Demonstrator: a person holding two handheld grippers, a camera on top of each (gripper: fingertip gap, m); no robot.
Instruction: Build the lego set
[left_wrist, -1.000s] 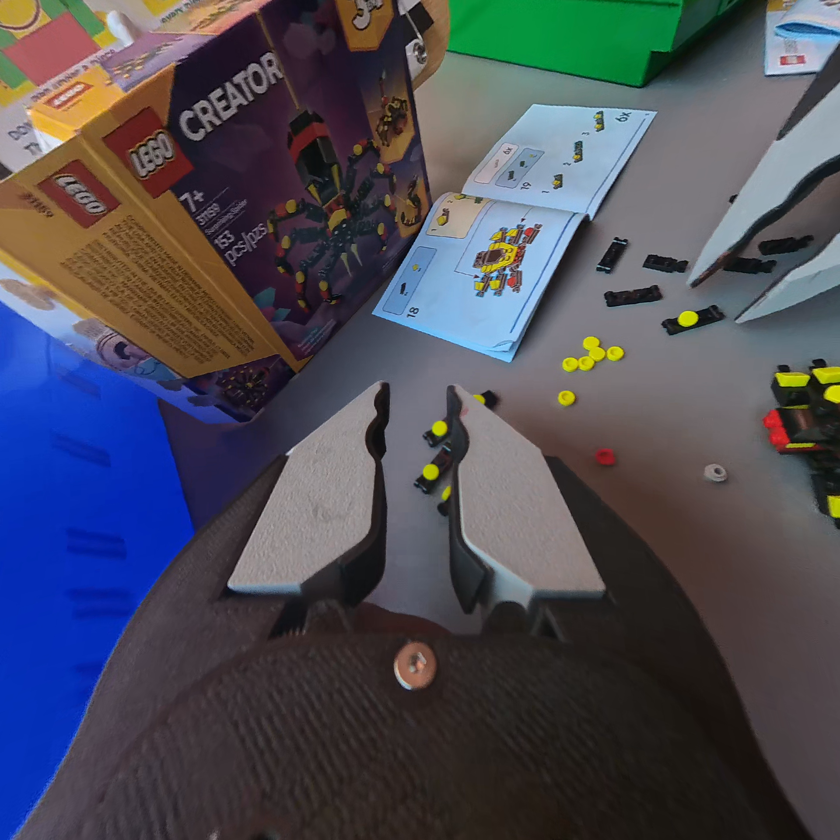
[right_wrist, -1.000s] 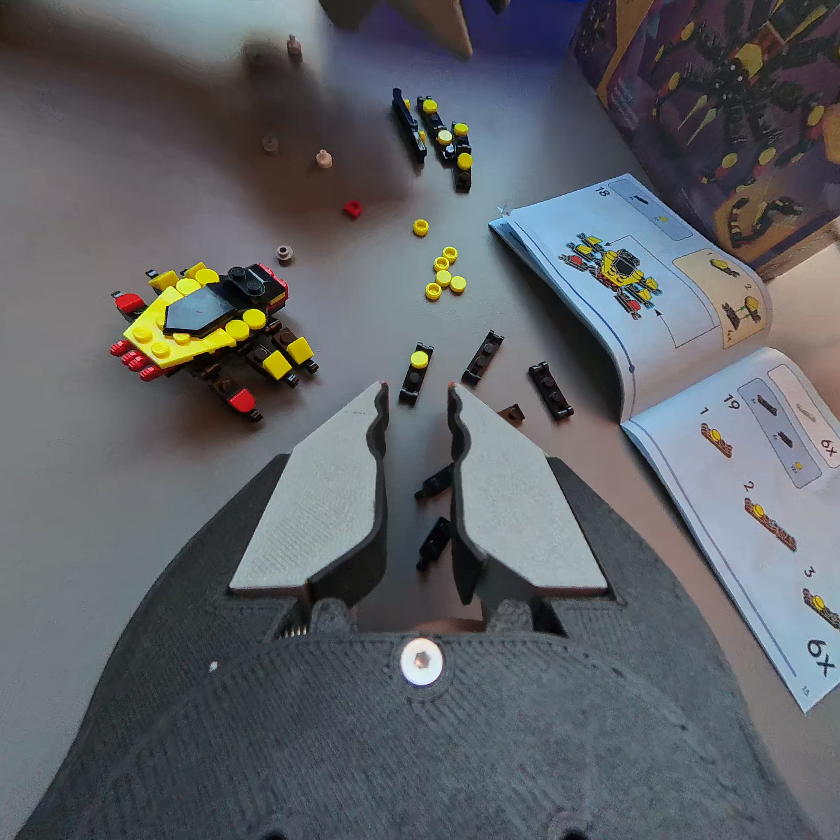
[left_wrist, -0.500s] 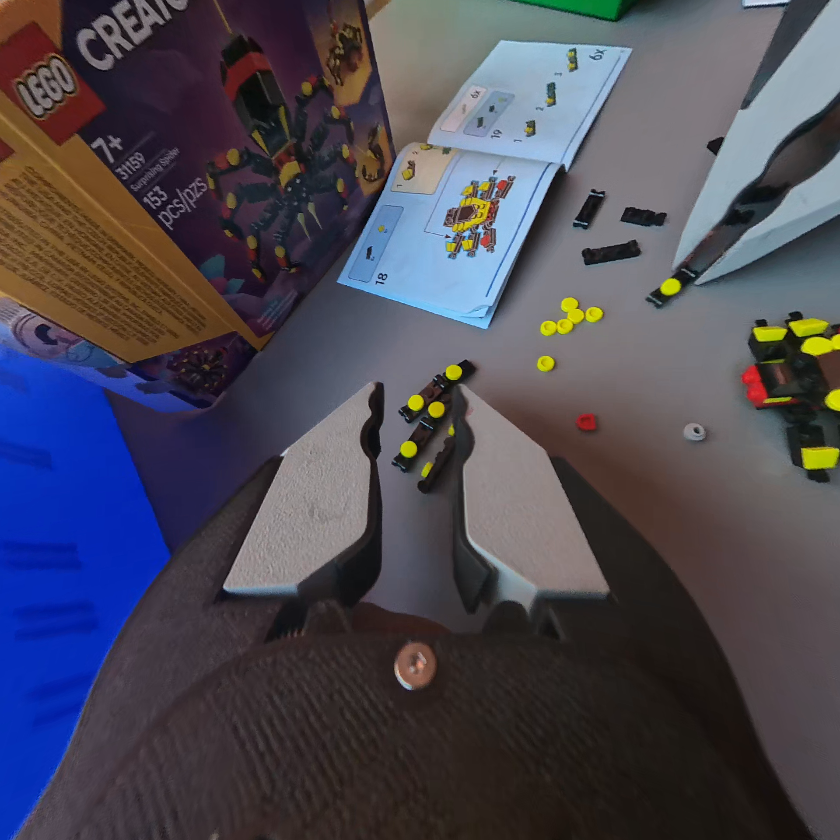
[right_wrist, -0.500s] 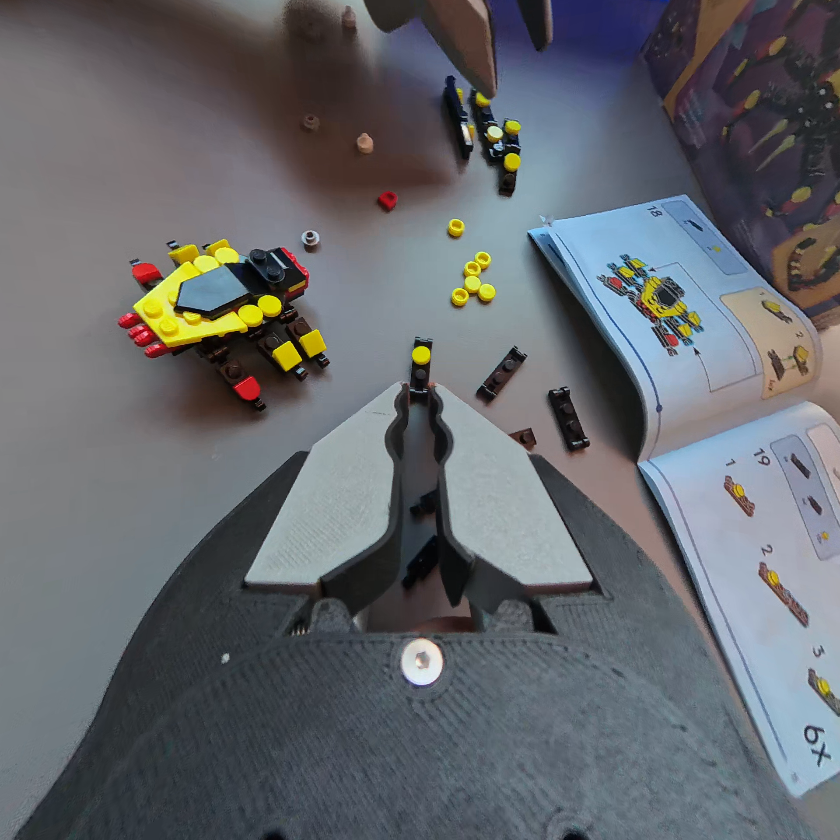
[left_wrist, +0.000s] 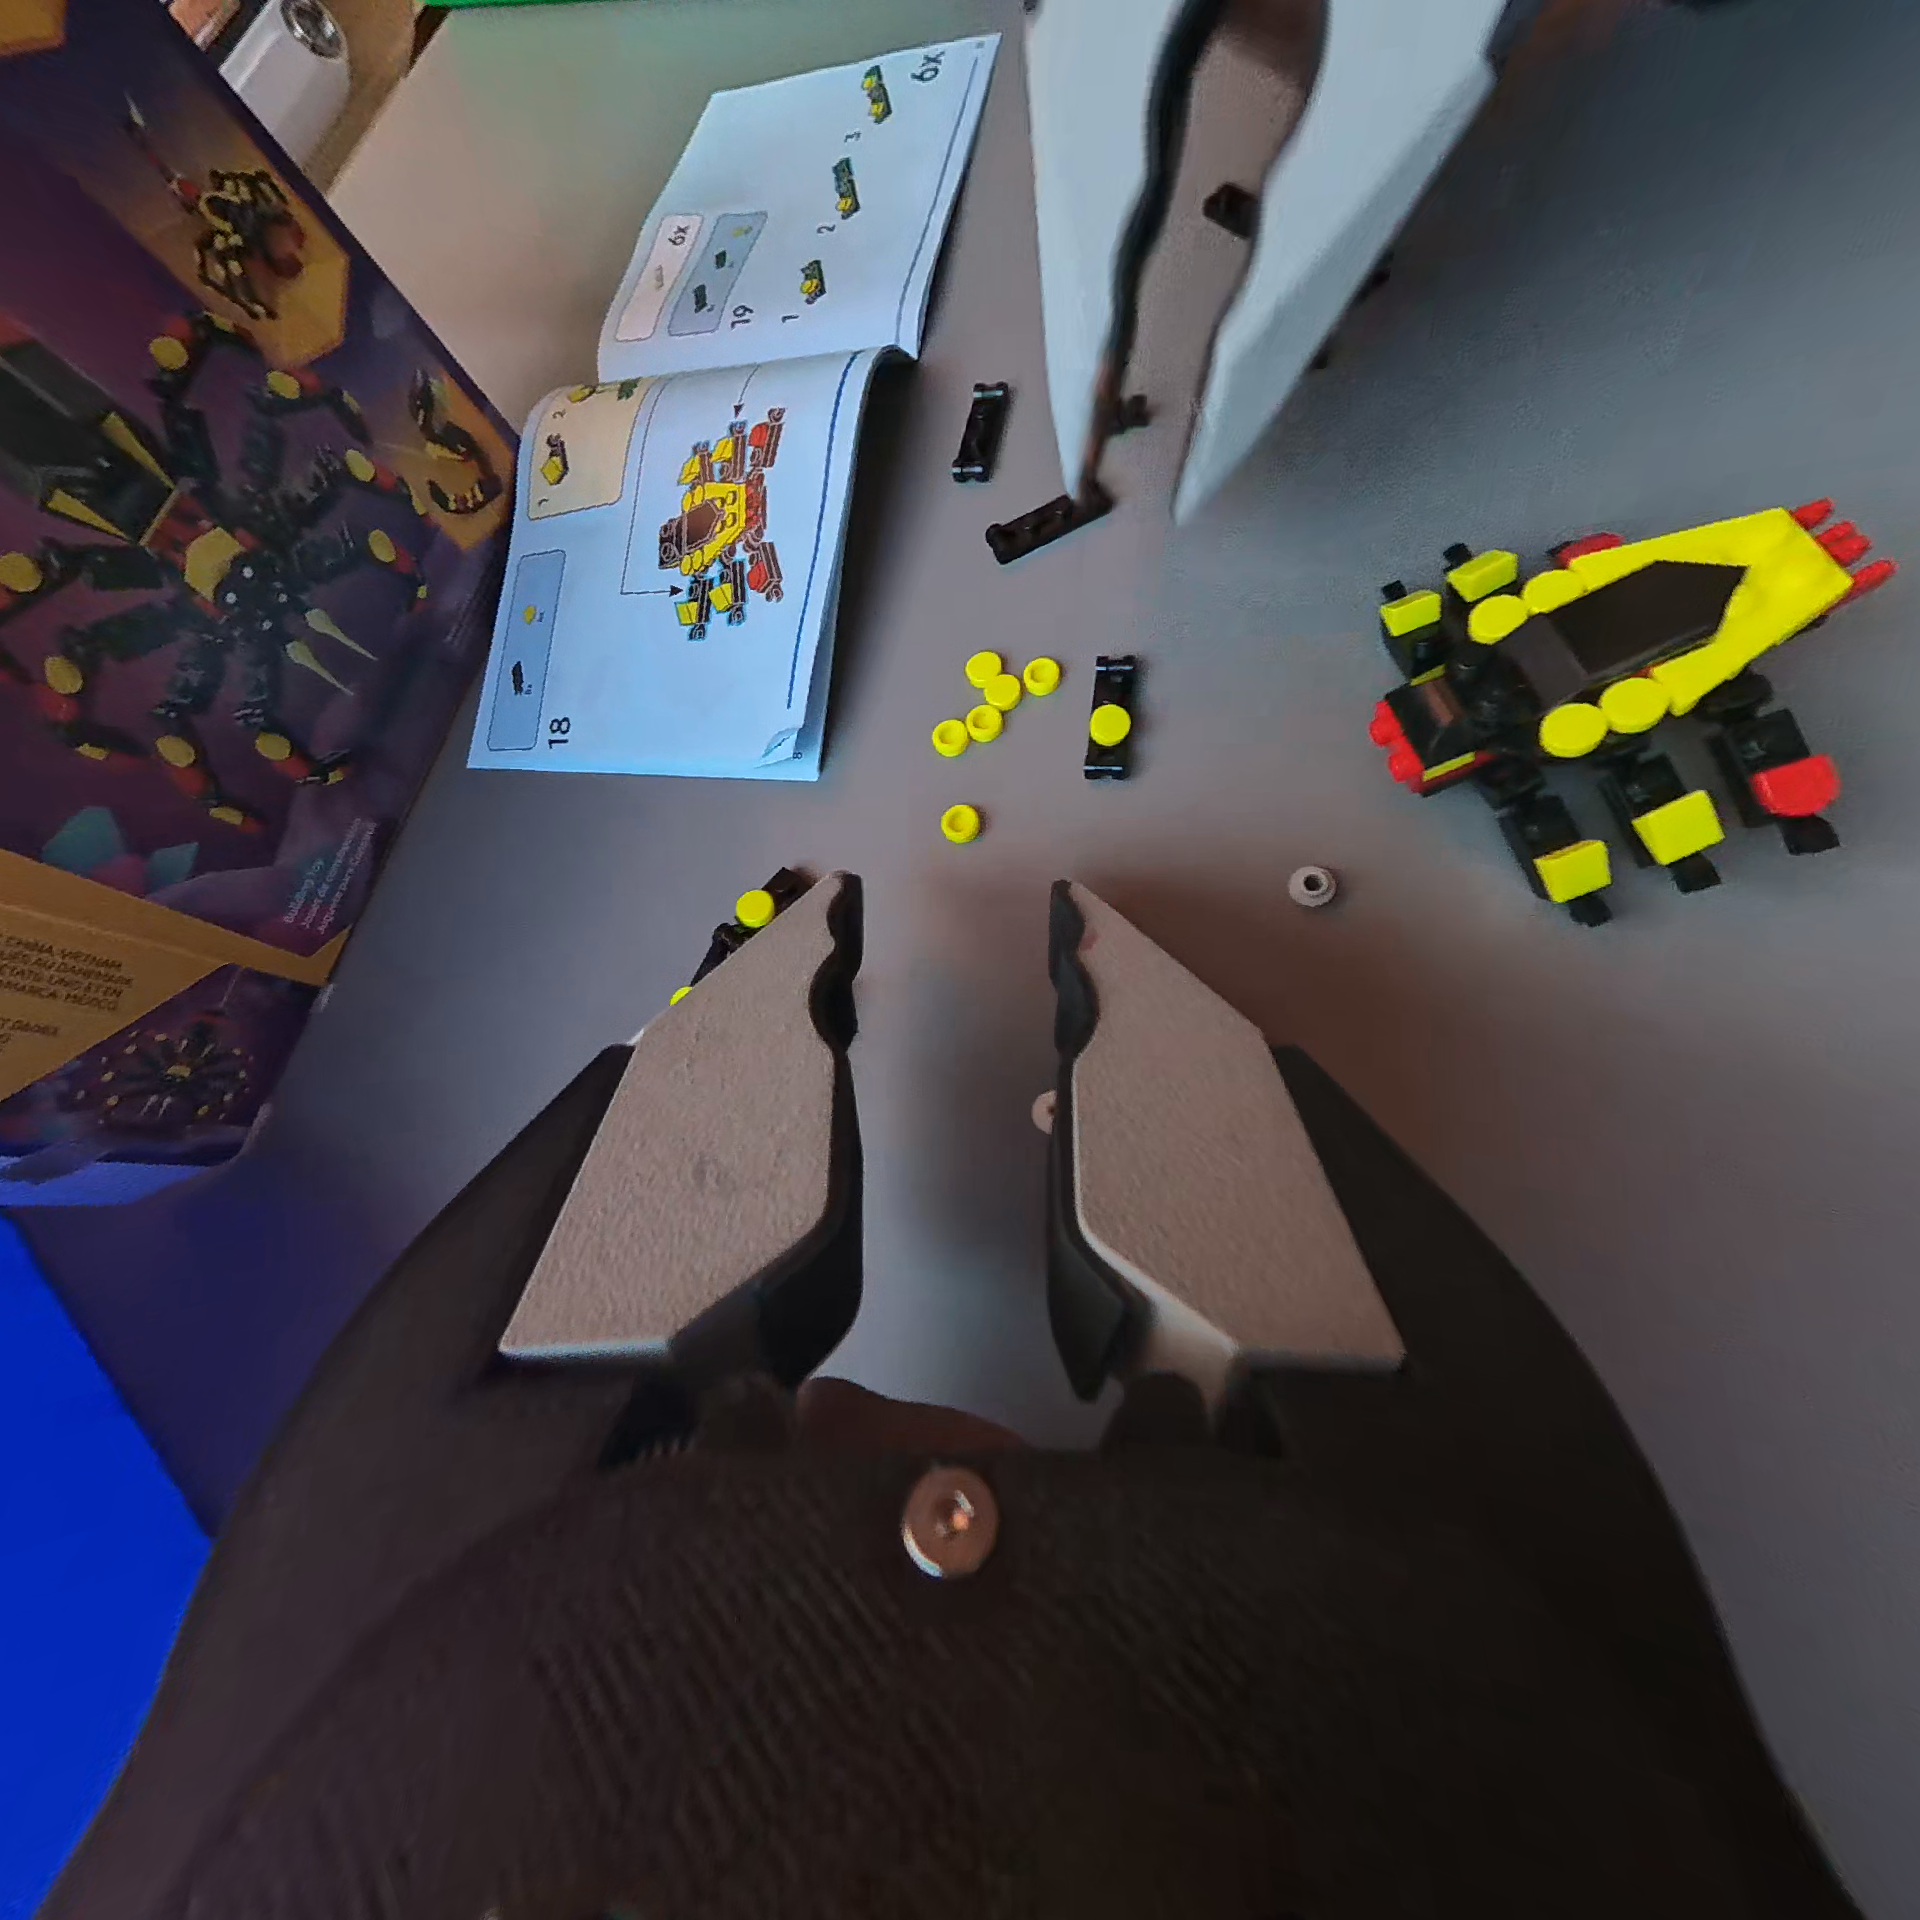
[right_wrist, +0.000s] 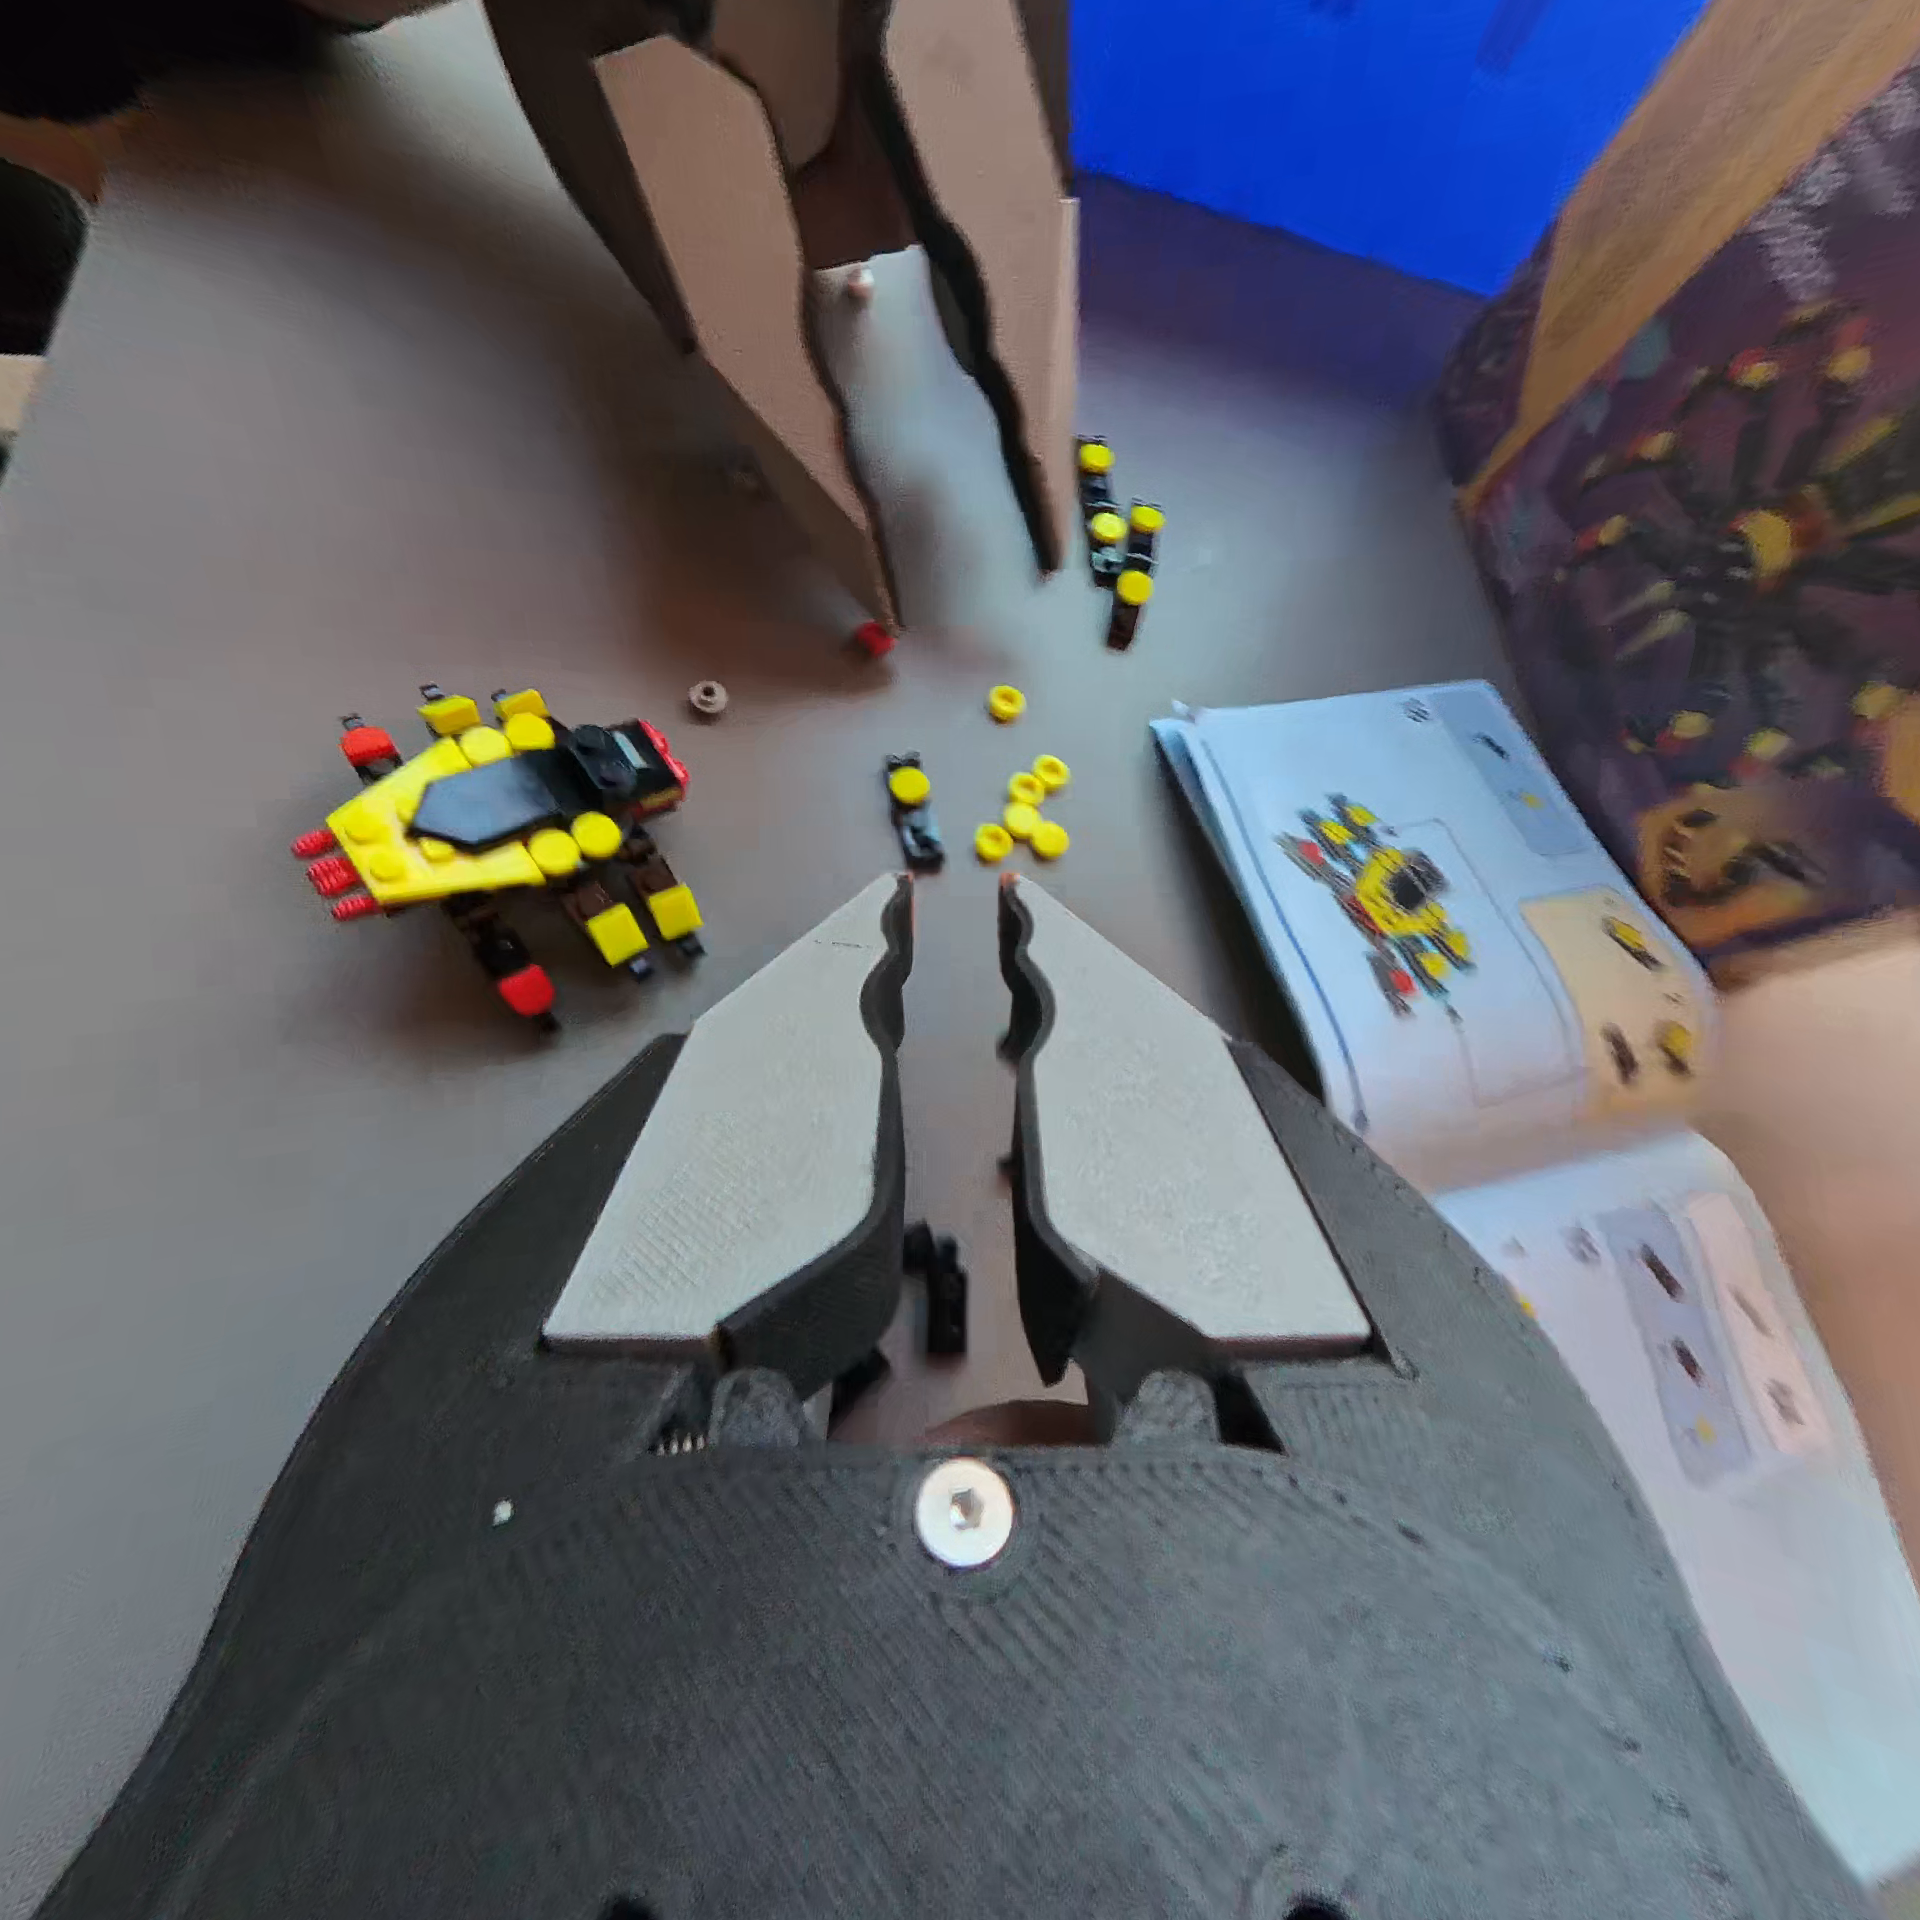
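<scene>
My left gripper (left_wrist: 956, 904) is open and empty, low over the grey table; it also shows at the top of the right wrist view (right_wrist: 966, 582). A single yellow round tile (left_wrist: 959, 823) lies just ahead of it. My right gripper (right_wrist: 954, 888) is open with a narrow gap and empty. A black plate with a yellow tile on it (right_wrist: 912, 805) lies on the table just past its tips, next to a cluster of yellow round tiles (right_wrist: 1023, 816). The partly built yellow, black and red spider body (right_wrist: 509, 821) sits to the left. Several finished black-and-yellow leg pieces (right_wrist: 1117, 540) lie beside my left gripper.
The open instruction booklet (left_wrist: 707, 540) and the set's box (left_wrist: 208, 571) lie at the left. Loose black plates (left_wrist: 977, 431) lie near the right gripper (left_wrist: 1138, 504). A grey round stud (left_wrist: 1311, 885) and a small red piece (right_wrist: 875, 639) lie between the grippers and the body. My hands' fingertips stand some 8 centimetres from each other.
My right gripper shut on the black plate with the yellow tile, carried it toward the yellow tiles and let it go. My left gripper moved right, away from the leg pieces, and opened wider.
</scene>
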